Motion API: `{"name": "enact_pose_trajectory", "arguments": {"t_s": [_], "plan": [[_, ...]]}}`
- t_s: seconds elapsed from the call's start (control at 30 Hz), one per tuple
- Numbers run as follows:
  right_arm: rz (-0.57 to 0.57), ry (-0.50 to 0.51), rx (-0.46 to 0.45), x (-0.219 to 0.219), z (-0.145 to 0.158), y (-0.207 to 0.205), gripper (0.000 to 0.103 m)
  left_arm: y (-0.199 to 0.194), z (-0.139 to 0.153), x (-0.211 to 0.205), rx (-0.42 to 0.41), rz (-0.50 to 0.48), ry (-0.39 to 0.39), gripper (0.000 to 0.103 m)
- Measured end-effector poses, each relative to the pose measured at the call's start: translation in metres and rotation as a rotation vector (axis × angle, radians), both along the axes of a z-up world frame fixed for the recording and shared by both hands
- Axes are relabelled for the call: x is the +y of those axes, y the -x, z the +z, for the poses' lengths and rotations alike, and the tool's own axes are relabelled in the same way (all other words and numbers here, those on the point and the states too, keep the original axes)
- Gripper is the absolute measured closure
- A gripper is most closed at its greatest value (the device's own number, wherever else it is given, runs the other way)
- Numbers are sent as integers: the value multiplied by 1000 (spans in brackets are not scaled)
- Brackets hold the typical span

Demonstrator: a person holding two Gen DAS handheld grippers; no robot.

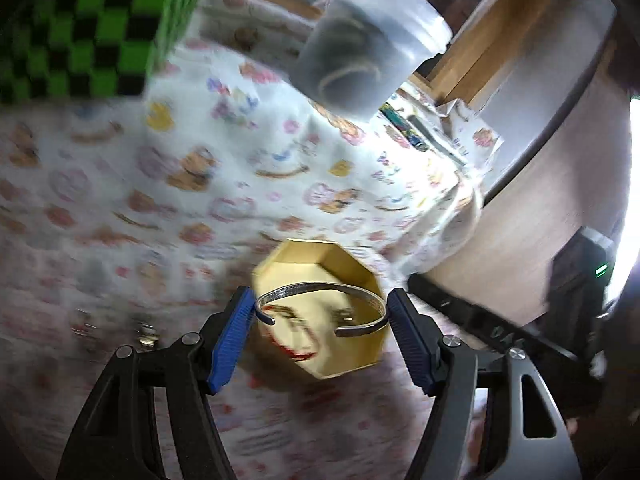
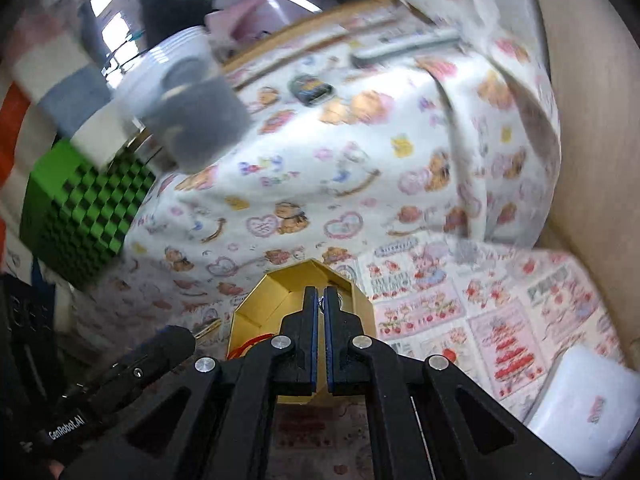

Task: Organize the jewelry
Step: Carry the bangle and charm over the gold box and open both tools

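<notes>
Above the gold box (image 1: 320, 312), we hold a silver bangle (image 1: 320, 304) across the left hand-held gripper (image 1: 320, 316), its pads pressing both sides, its open ends toward the camera. The right hand-held gripper (image 2: 321, 300) is pressed together on something small and shiny over the same box. We judge the box lies directly below both.

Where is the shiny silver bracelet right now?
In the left wrist view, the silver bracelet is held between the left claw's blue pads, low in the middle, right above the open gold box on the teddy-bear cloth.
</notes>
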State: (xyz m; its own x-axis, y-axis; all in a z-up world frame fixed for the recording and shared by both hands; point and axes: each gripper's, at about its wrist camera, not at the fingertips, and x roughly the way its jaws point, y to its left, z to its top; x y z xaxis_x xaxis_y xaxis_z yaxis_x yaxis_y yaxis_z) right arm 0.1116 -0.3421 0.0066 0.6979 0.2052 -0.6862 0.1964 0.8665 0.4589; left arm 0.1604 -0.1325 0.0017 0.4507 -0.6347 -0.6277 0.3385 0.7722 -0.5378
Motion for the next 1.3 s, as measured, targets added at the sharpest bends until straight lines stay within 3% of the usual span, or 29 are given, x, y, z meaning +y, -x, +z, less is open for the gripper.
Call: {"name": "enact_pose_trajectory", "arguments": {"t_s": [0.1, 0.37, 0.63, 0.83, 0.9, 0.97, 1.2, 1.27, 1.3], "plan": [[39, -67, 22, -1, -10, -7, 100, -6, -10, 0, 60, -10, 75, 36], [55, -105, -8, 6, -10, -4, 100, -11, -19, 6, 67, 0, 114, 35], [89, -81, -28, 16, -3, -5, 96, 9, 8, 21, -76, 66, -50, 31], [131, 44, -81, 38, 10, 1, 93, 32, 30, 45, -206, 157, -166, 30], [145, 66, -96, 43, 13, 4, 87, 40, 37, 53, -242, 188, -188, 26], [149, 110, -120, 51, 18, 7, 73, 48, 43, 59, -285, 208, -224, 22], [140, 242, -199, 70, 30, 17, 71, 65, 46, 76, -355, 257, -302, 12], [147, 251, -212, 74, 32, 19, 68, 65, 44, 78, -364, 289, -333, 1], [148, 260, -216, 75, 32, 20, 65, 64, 41, 79, -359, 303, -364, 0]]}}
